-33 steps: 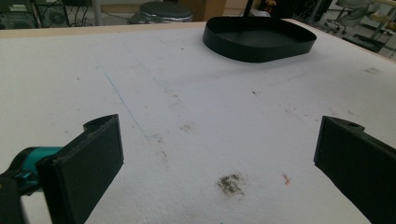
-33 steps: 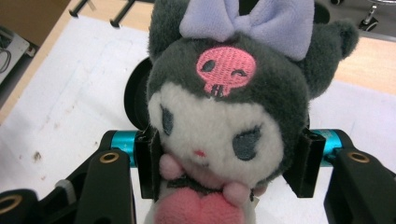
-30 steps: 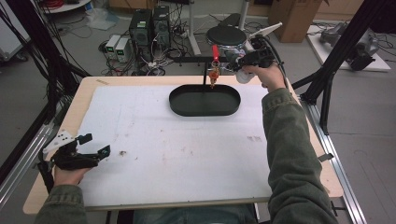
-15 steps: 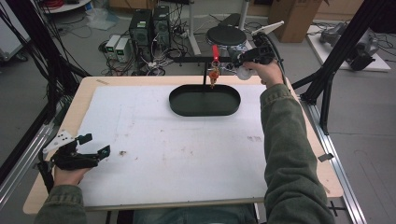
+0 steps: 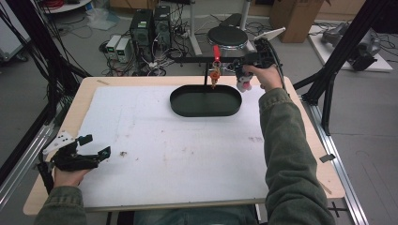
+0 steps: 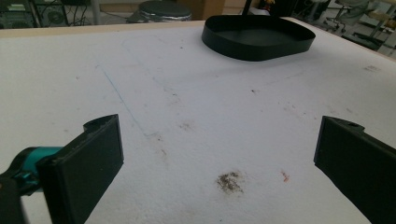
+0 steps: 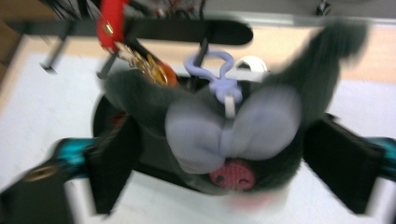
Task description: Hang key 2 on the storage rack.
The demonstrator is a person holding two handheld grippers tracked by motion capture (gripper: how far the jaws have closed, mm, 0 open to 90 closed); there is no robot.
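Cluttered lab behind, computers and cables on the floor, and a wooden table (image 5: pixel 300 101) with a scuffed white mat (image 5: pixel 178 150) on top. The thing in play is a plush keychain (image 7: pixel 233 135): grey fuzzy body with long ears, a pale lavender bow, a pink snout patch, and a lilac plastic clip (image 7: pixel 212 70) on a short strap. It sits between the jaws of the right gripper (image 7: pixel 233 163), right up by the black hanging bar (image 7: pixel 187 30), above the far edge of the black oval tray (image 5: pixel 205 101).

Those jaws have just been opening, with the plush between them; the view is too blurred to say if they're gripping it. If the clip isn't actually hooked, I'd guess it drops into the tray, or it could snag the red-tagged keychain (image 7: pixel 112 23) hanging beside it.

The left gripper (image 6: pixel 215 154) idles wide open and empty over the mat's near left corner.
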